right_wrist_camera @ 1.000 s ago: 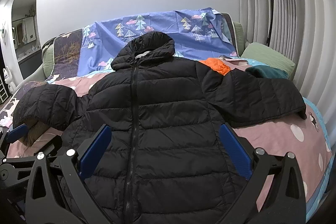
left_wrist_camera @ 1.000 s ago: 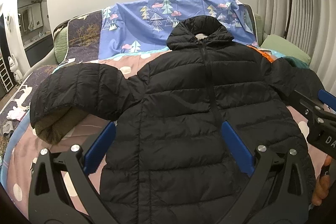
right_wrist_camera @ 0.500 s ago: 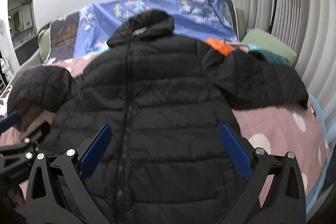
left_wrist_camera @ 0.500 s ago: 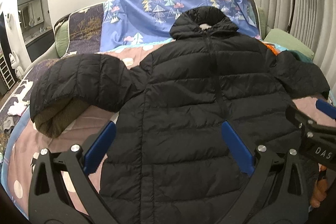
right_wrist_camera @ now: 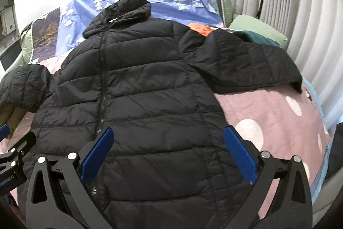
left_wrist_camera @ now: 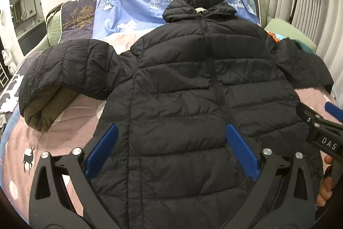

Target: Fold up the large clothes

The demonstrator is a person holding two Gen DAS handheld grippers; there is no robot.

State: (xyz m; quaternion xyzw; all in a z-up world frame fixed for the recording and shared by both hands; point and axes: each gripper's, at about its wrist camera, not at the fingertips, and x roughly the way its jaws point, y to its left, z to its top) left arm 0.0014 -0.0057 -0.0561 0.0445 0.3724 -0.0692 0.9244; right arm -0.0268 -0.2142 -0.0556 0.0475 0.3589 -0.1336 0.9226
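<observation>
Both cameras have drawn closer to the one black puffer jacket (left_wrist_camera: 193, 100), which lies zipped and face up on the bed (right_wrist_camera: 268, 113), hood at twelve o'clock. Its two sleeves spread to nine and three o'clock. One left hand-held gripper (left_wrist_camera: 171, 147) and one right hand-held gripper (right_wrist_camera: 169, 147) hover over the hem, jaws wide, holding nothing. One olive folded cloth (left_wrist_camera: 42, 108) props the nine o'clock sleeve; one orange garment (right_wrist_camera: 200, 28) peeks out at one o'clock.

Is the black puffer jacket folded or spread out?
Spread out: the black quilted puffer jacket lies flat on the pink bedspread, zipped, both sleeves extended sideways.
</observation>
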